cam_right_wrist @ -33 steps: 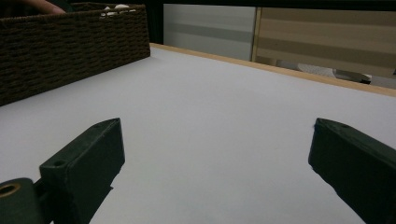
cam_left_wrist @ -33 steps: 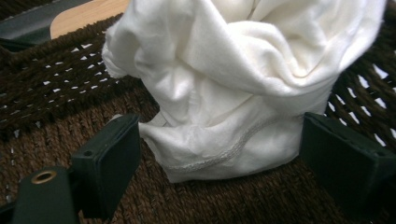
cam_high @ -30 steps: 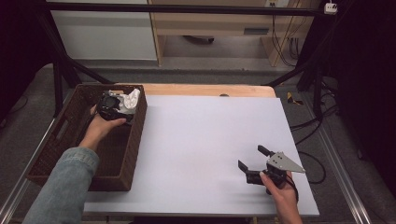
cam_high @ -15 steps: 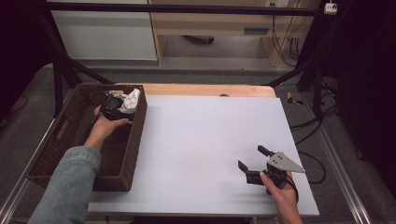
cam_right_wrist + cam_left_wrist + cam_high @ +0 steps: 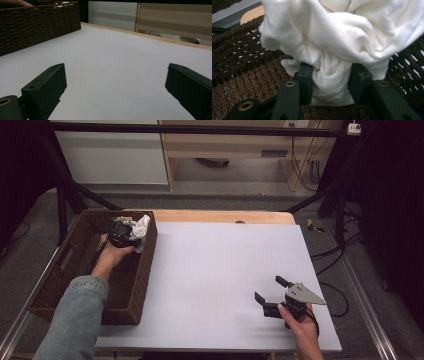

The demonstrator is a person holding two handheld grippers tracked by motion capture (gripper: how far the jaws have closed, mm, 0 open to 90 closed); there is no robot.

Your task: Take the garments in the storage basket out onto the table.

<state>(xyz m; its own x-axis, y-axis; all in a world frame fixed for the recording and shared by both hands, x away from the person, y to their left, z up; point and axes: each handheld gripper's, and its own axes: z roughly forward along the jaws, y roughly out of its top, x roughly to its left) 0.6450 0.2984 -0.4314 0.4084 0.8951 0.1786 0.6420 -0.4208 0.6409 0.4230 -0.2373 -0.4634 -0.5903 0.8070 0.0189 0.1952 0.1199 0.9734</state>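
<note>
Your left gripper (image 5: 123, 231) sits inside the basket (image 5: 60, 275) at the tabletop's left edge, up at the far right corner of it, forearm in a denim sleeve (image 5: 75, 320) reaching in from below. Its jaws have just been closing and now pinch the white cloth (image 5: 342, 37) between them; in the left gripper view the pads press into a bunched fold from both sides, the rest of the cloth billowing above against the woven wall. From the high view the cloth (image 5: 141, 227) lies against the basket's right wall, just beside the gripper. Middle of the tabletop (image 5: 220, 270) is white sheet with a wooden strip along the far edge. Your right gripper (image 5: 272, 295) rests low near the front right of the tabletop, well apart from the basket, jaws spread wide with nothing between them, pointing left toward the basket.
</note>
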